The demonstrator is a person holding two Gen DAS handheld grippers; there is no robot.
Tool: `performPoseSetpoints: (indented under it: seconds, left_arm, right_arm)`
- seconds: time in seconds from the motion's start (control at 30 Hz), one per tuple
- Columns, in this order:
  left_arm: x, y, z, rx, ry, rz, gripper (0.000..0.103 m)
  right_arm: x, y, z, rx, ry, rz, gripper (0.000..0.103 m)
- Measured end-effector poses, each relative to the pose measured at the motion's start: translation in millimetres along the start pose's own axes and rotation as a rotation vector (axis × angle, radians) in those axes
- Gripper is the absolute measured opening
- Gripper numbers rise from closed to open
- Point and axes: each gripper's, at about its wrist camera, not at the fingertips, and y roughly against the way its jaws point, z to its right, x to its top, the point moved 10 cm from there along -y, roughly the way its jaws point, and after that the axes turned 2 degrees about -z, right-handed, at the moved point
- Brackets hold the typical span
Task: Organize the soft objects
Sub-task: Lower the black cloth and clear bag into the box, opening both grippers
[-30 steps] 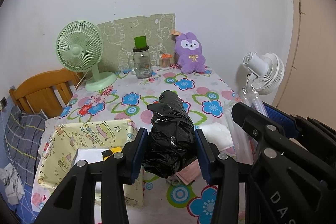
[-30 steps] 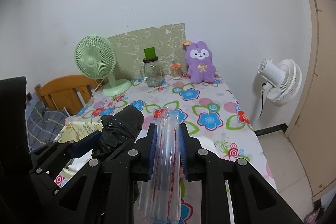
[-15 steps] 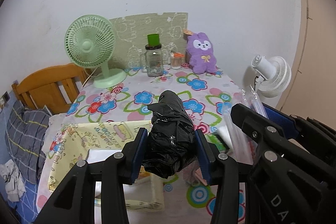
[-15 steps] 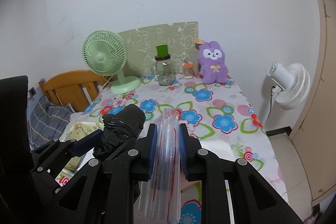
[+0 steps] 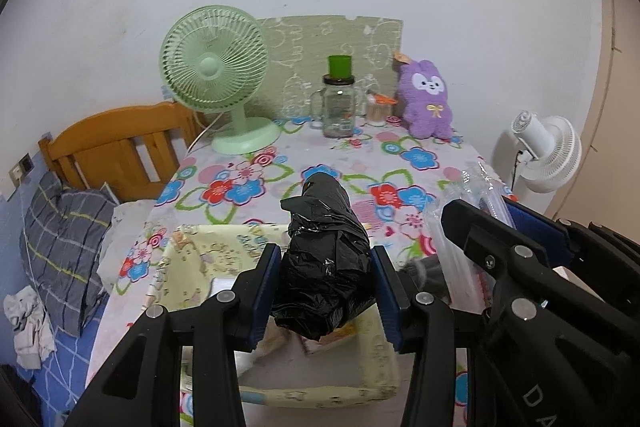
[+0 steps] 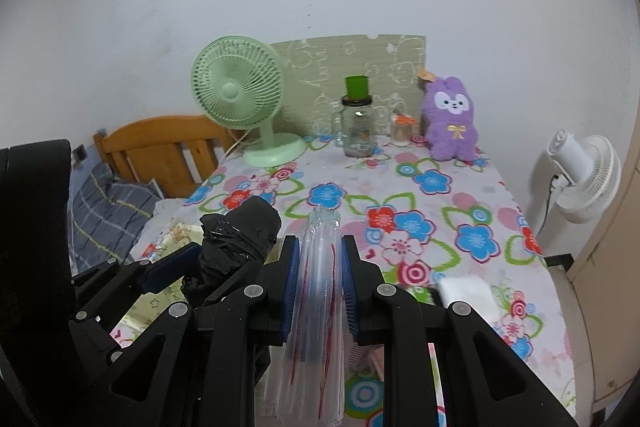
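My left gripper [image 5: 325,281] is shut on a crumpled roll of black plastic bags [image 5: 324,259], held above a pale yellow fabric storage box [image 5: 192,259] on the flowered table. The same black roll [image 6: 236,239] shows at the left of the right wrist view. My right gripper [image 6: 319,283] is shut on a stack of clear zip bags with red lines [image 6: 318,307], upright between its blue pads; those clear bags [image 5: 460,239] also appear at the right of the left wrist view. A purple plush bunny [image 5: 426,103] sits at the table's far edge.
At the back stand a green desk fan [image 5: 218,75], a glass jar with a green lid [image 5: 339,103] and a small jar [image 5: 378,109], before a green patterned board. A white pack [image 6: 466,293] lies on the table's right. A wooden bed headboard [image 5: 116,147] is left, a white floor fan [image 5: 548,151] right.
Both grippers have moved left across the table with their loads. The yellow box has slid from the lower left to directly under the black roll.
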Motion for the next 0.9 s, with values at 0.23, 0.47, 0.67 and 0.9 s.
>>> performPoseSetpoints:
  seconds: [0.23, 0.47, 0.67, 0.9]
  left_arm:
    - [-4, -8, -30, 0.04, 0.014, -0.017, 0.046]
    - [-10, -18, -56, 0.072, 0.026, -0.04, 0.047]
    - [-19, -31, -72, 0.09, 0.037, -0.077, 0.047]
    - [-30, -45, -87, 0.097, 0.054, -0.12, 0.047]
  right_arm:
    - [0, -19, -27, 0.043, 0.025, -0.027, 0.024]
    - [-3, -41, -52, 0.089, 0.044, -0.058, 0.024]
    - [-8, -58, -68, 0.118, 0.057, -0.093, 0.024]
    - [-14, -77, -83, 0.147, 0.069, -0.131, 0.024]
